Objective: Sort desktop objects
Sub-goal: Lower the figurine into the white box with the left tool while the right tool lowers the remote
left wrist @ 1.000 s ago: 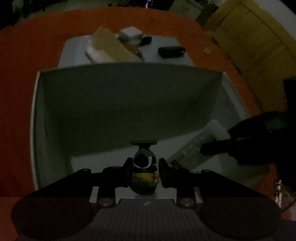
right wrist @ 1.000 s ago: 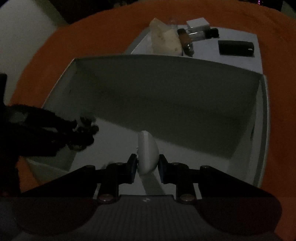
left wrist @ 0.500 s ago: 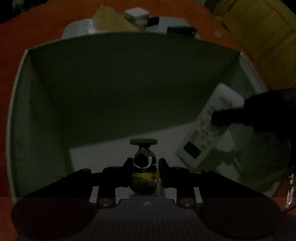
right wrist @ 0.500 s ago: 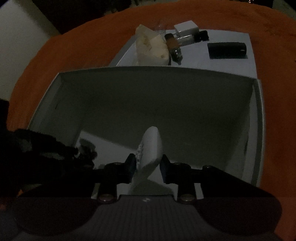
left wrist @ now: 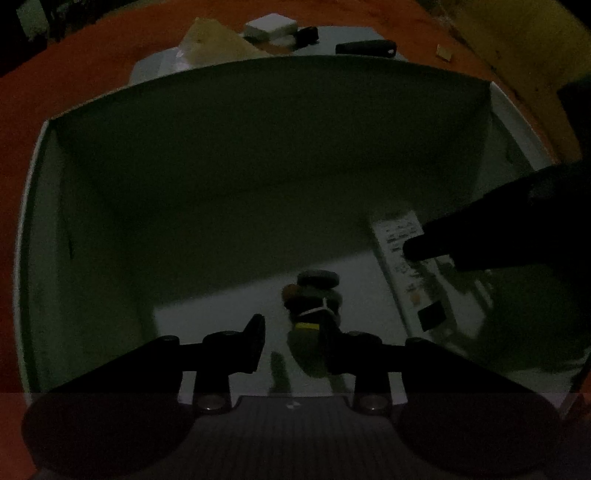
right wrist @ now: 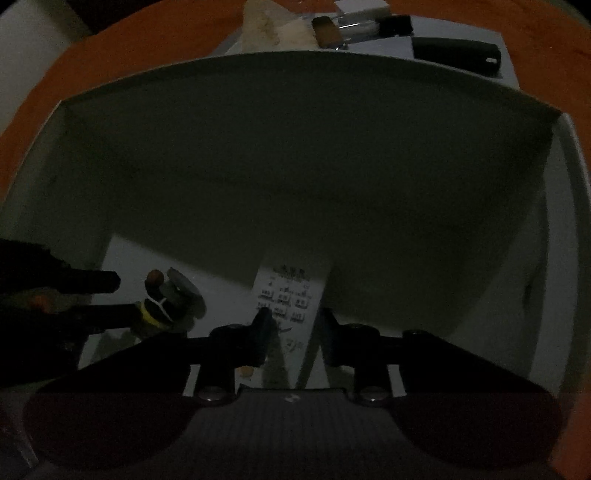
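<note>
Left jaws (left wrist: 293,341) stand open; the small dark yellow-banded figurine (left wrist: 314,306) leans against one. Right jaws (right wrist: 293,338) open around the white button-covered remote control (right wrist: 286,306).

Markings on remote (right wrist: 286,299), perhaps unreadable

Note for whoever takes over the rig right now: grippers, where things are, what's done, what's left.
Left gripper: open, low inside the white box; toy figure leans against one finger, not clamped.
Right gripper: slightly open, just above the remote control, which lies face up on the box floor.
Done: figure and remote are in the box.
Left: lift both grippers clear, then sort the items behind the box, including a black case and a small white box.
</note>
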Tool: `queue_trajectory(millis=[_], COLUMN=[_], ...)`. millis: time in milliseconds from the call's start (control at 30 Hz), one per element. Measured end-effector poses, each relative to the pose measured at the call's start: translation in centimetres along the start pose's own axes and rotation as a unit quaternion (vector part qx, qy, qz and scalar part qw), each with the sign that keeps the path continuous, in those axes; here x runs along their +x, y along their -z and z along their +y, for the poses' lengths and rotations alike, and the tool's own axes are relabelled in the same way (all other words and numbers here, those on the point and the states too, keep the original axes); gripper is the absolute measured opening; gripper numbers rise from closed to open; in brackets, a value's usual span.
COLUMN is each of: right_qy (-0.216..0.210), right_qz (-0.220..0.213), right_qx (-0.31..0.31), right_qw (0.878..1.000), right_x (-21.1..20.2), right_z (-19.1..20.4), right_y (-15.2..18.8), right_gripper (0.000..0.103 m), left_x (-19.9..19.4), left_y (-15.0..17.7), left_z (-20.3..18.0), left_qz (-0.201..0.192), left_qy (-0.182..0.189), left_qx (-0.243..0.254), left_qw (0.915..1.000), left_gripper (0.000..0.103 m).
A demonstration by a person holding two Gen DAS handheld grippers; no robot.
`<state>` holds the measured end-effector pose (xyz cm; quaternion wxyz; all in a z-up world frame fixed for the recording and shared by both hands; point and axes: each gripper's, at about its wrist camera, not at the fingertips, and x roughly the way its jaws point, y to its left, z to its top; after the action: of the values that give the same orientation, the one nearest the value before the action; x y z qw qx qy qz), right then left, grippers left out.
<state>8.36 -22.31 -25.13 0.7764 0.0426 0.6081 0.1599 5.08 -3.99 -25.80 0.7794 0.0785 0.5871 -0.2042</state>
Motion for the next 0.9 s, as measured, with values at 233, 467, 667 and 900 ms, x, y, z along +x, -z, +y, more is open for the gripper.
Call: queue_trajectory(millis=[233,467,667,900], right_qy=[0.034,0.073,0.092,0.084], right_qz=[-0.001,0.083,0.083,0.073], right_qx=[0.028,-0.006,-0.018,-0.004], right_qw=[0.999,0.994,0.992,0.994], right_x=[0.3,3.6,3.5,3.1], right_z=[0.3,2.4,2.7,2.2], right_y=[0.3,0.8,1.2,1.2], right_gripper=[0.091,0.103,0.103,0.103], left_x=[-0.3,1.2,1.9,1.4], left_y=[-0.1,-0.1,-0.1,0.3], left_z=[0.0,-1.9,-2.4,-2.1], left_qz=[-0.013,0.021,0.044,0.029], left_qy=[-0.024,-0.051,-0.074,-0.067], left_qx=[-0.015,0.029,0.040,0.035], left_qw=[0.9995,0.9981,0.9955,0.9968], left_gripper=[0.089,0.103,0.103,0.103])
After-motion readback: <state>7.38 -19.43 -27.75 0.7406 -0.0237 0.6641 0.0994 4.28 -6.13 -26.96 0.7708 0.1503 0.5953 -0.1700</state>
